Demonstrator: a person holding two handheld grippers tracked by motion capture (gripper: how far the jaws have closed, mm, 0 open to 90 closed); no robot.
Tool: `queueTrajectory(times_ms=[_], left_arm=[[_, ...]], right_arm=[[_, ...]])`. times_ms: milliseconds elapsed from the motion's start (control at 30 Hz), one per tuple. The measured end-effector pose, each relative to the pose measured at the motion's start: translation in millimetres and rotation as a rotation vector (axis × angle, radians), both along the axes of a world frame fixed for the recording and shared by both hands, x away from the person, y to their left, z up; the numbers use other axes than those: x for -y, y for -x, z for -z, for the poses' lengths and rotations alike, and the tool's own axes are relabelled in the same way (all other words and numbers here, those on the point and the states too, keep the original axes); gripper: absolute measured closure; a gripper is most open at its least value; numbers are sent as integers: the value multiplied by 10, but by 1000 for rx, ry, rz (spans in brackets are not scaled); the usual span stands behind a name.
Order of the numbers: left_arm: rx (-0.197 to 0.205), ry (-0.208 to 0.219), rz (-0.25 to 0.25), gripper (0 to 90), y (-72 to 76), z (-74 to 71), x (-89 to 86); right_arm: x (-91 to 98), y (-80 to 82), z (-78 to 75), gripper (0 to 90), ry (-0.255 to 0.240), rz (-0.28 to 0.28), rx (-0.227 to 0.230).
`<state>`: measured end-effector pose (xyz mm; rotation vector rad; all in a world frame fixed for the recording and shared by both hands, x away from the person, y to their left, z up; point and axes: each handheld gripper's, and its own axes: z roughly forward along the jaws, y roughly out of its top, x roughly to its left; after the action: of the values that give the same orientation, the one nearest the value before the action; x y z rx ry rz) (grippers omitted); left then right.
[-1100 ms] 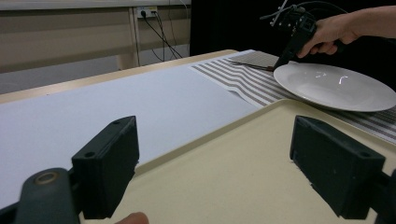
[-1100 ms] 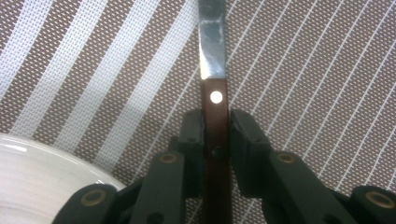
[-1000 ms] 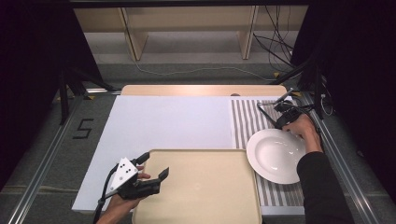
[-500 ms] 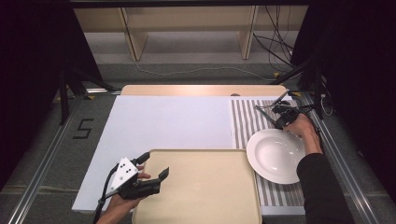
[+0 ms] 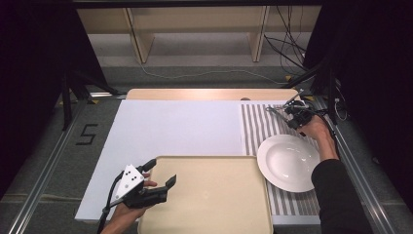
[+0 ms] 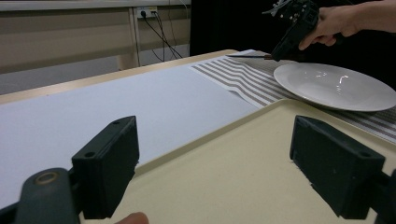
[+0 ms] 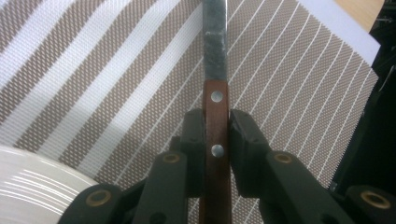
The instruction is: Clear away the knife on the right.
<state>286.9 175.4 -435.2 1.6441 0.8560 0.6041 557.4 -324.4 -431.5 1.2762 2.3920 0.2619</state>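
Note:
My right gripper (image 7: pixel 216 140) is shut on the brown wooden handle of a knife (image 7: pixel 215 122). The knife's blade (image 5: pixel 273 111) points left over the striped placemat (image 5: pixel 253 127), just beyond the white plate (image 5: pixel 287 163). From the left gripper view, the right gripper (image 6: pixel 293 32) holds the knife blade (image 6: pixel 246 56) just above the mat behind the plate (image 6: pixel 336 86). My left gripper (image 5: pixel 160 171) stands open over the left part of the beige tray (image 5: pixel 219 200). Nothing lies between its jaws, which spread wide over the tray (image 6: pixel 219 135).
A white sheet (image 5: pixel 170 129) covers the table left of the placemat. The plate's rim (image 7: pixel 28 186) lies close below the right gripper. Cables and a wooden shelf frame (image 5: pixel 195 29) stand beyond the far edge. Metal rails (image 5: pixel 53 161) run along both sides.
The right hand with the knife has shifted slightly away from the plate toward the far edge. The left gripper has stayed where it was.

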Motion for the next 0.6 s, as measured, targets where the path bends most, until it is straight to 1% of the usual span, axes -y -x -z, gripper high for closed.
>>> queueTrajectory(times_ms=[67,133,267,333,533,600], left_arm=[[-1,0,1,154,-1,1,-1],[-2,0,1,155,-2,4,0],[1,2,3,155,1,-2,3],[2,-1,6,155,4,-4,8],[1,1,7,155,6,-4,9],[2,1,7,155,8,-6,7]], right_arm=[[5,8,-31,775,-16,-13,11],[-2,23,-70,775,-39,-14,24],[-28,84,-174,774,-77,-27,66],[-47,133,-226,774,-105,-30,87],[-164,300,-330,774,-122,-57,123],[-198,356,-365,774,-146,-62,133]])
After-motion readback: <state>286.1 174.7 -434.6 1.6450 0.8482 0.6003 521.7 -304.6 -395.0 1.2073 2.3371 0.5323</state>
